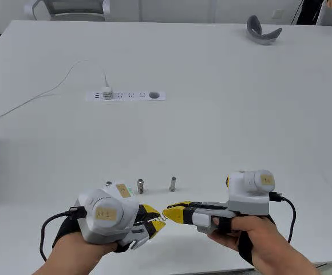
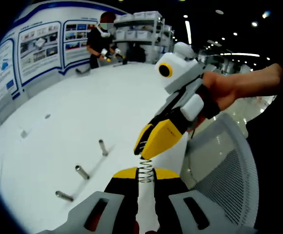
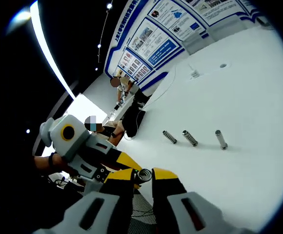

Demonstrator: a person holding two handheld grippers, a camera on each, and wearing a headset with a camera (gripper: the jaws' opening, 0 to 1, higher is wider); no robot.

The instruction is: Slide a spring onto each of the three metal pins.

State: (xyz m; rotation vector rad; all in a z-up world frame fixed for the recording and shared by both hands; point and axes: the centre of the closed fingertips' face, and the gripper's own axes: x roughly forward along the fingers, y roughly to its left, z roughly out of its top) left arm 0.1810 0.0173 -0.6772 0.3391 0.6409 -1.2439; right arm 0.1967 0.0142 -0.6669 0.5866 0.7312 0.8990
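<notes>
Three short metal pins stand in a row on the white table [image 1: 212,114]: left pin [image 1: 109,184], middle pin [image 1: 140,185], right pin [image 1: 172,183]. In the right gripper view two pins [image 3: 169,137] [image 3: 190,138] carry springs and the third pin [image 3: 221,139] is bare. Just in front of the pins, near the table's front edge, my two grippers meet tip to tip. A small spring [image 2: 145,173] stands between the jaws of my left gripper [image 1: 154,220], which is shut on it. My right gripper [image 1: 169,213] grips the same spring's [image 3: 144,174] other end.
A white power strip [image 1: 126,95] with a plug and cable lies mid-table. A grey curved object [image 1: 262,31] sits at the far right. A small tan label [image 1: 123,190] lies by the pins. A mesh chair [image 2: 229,175] stands below the table edge.
</notes>
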